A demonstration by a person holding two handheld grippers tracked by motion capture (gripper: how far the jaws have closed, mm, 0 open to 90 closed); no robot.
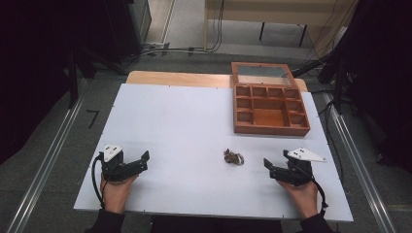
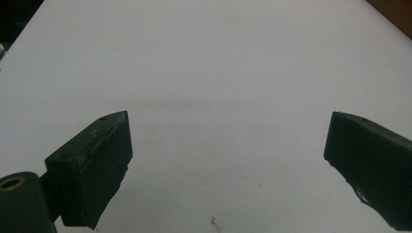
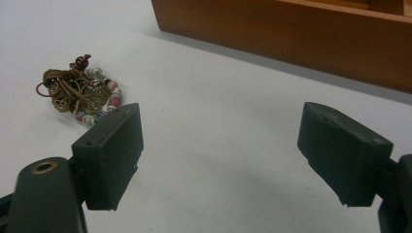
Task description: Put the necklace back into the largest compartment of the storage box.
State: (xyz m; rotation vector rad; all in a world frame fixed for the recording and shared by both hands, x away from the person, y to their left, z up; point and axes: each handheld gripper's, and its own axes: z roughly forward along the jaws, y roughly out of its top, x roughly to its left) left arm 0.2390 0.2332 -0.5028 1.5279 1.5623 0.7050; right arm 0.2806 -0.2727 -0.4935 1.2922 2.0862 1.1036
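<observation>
A small tangle of beaded jewellery with brown cord and bronze charms (image 1: 233, 157) (image 3: 80, 91) lies on the white table, between the two hands and nearer the right one. A wooden compartment box (image 1: 270, 104) (image 3: 291, 34) with its glass lid raised stands at the far right. My left gripper (image 1: 142, 160) (image 2: 228, 160) rests near the front left, open, with bare table between its jaws. My right gripper (image 1: 270, 166) (image 3: 221, 150) rests near the front right, open and empty, the jewellery just off its left jaw.
The white table top (image 1: 180, 126) lies on a wooden bench. Metal rails run along both sides on the floor, with cables and dark curtains behind. A light wooden table stands far back.
</observation>
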